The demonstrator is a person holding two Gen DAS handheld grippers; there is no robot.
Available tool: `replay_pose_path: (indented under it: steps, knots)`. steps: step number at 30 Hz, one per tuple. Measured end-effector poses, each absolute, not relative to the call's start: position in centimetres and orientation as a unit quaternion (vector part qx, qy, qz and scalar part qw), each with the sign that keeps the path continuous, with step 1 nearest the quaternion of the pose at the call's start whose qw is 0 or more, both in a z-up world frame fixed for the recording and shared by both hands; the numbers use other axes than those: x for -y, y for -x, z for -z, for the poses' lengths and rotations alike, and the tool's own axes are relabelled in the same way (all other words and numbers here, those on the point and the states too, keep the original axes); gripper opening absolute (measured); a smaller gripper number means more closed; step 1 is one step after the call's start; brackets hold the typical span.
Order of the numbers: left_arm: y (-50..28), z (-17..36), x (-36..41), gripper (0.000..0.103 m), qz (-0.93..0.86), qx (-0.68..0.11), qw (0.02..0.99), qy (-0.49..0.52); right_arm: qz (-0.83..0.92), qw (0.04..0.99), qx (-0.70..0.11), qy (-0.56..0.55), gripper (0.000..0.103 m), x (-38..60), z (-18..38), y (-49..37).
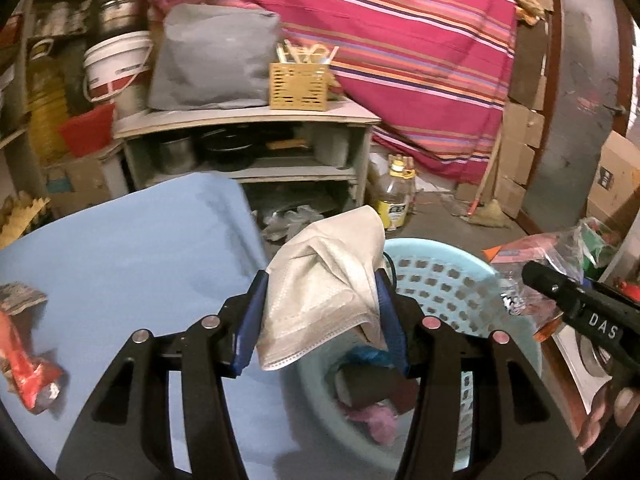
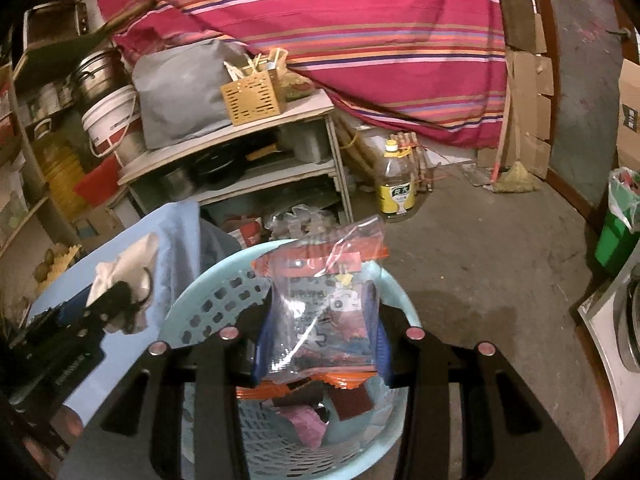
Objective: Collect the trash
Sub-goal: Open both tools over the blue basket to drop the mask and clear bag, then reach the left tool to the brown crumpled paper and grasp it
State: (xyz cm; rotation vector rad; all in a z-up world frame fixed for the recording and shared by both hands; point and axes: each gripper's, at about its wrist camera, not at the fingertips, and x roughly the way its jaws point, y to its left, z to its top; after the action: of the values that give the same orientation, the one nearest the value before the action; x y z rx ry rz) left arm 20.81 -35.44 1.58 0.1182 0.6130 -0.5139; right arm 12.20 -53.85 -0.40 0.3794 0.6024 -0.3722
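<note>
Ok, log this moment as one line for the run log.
left gripper: shut on mask | right gripper: shut on wrapper | both above basket | red wrapper: on blue cloth

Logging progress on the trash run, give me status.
Left gripper shut on face mask. Right gripper shut on snack bag, over basket. Nothing blocking.

My left gripper (image 1: 320, 300): angled down, pads clamping a white mask (image 1: 320, 292).
My right gripper (image 2: 320, 332): angled down, pinching a clear wrapper (image 2: 320, 312).
</note>
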Motion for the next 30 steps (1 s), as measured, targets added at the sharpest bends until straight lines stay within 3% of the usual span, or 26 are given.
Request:
replay_pose_path:
  steps: [7,12,24,28,30]
  knots:
    - [-21.2,-1.6,38.1,0.064,0.270,-0.296,0.914,-0.063,0.186,0.919,-0.297,-0.183,0.041,54.1,0.6,-12.0]
    - [-21.4,-1.9,38.0,0.082,0.273,-0.300,0.912,-0.062,0.187,0.917,-0.297,-0.190,0.041,54.7,0.8,-12.0]
    - [-21.2,-2.0,33.5,0.092,0.230,-0.284,0.928,-0.067,0.171,0.921,-0.302,-0.176,0.043,52.8,1.0,-13.7]
    - [-21.4,-2.3,31.2,0.092,0.217,-0.284,0.932,-0.064,0.181,0.920,-0.306,-0.161,0.069,51.8,1.1,-14.5]
    - [-21.4,-2.5,29.5,0.093,0.210,-0.284,0.934,-0.056,0.188,0.918,-0.309,-0.164,0.073,51.5,1.0,-14.7]
